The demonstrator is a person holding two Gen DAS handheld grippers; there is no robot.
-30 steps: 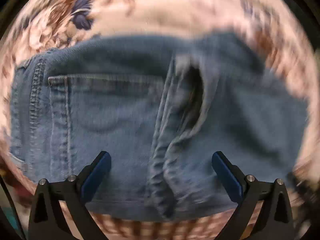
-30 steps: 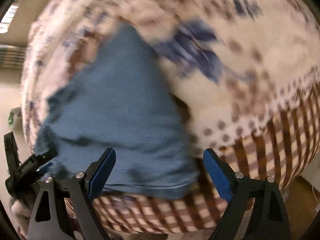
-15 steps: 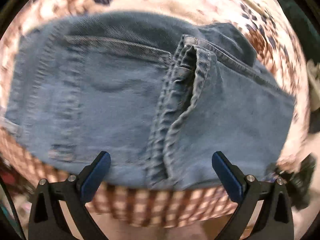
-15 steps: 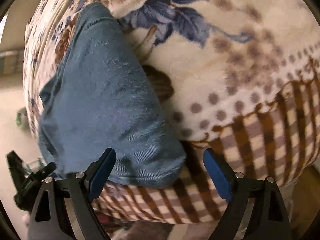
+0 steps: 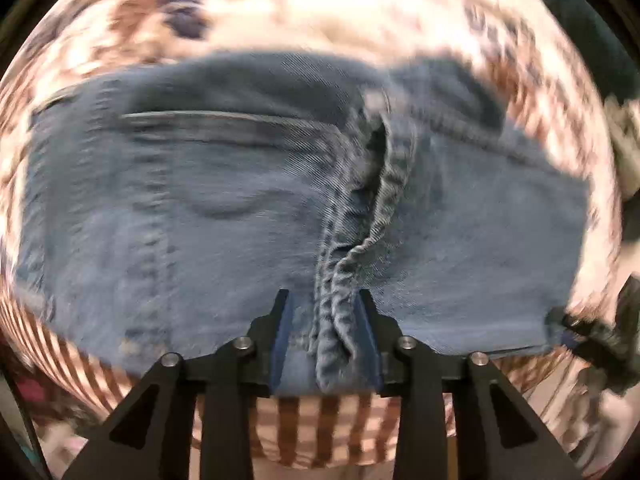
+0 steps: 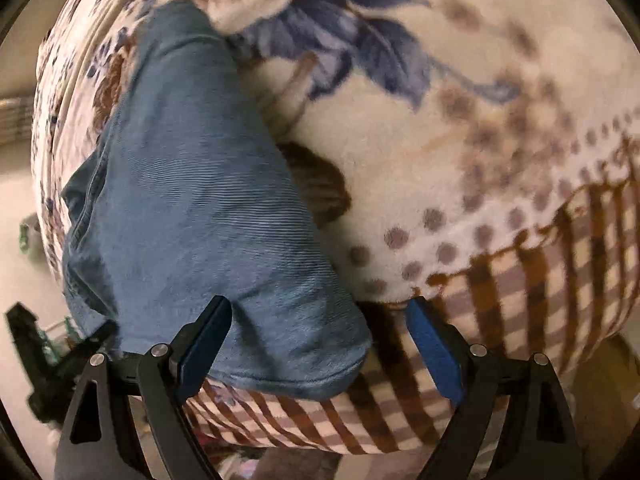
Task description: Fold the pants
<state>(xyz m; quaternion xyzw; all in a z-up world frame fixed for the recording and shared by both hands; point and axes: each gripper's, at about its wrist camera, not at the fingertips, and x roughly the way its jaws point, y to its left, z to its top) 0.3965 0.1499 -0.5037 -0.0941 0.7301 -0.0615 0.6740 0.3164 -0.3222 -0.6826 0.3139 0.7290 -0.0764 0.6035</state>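
Left gripper (image 5: 325, 340) just closed on jeans (image 5: 224, 216) seam; right gripper (image 6: 318, 344) wide open over blanket (image 6: 480, 140)

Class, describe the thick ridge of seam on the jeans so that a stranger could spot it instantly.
Find the flowered blanket, then the blue jeans spread on it. Right of the back pocket, a puckered, doubled seam stands up from the flat denim and runs down into the left tool, whose jaws have just been closing on it.

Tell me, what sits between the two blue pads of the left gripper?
In the left wrist view, the bunched seam of the jeans fills the left gripper, whose jaws have just closed on it.
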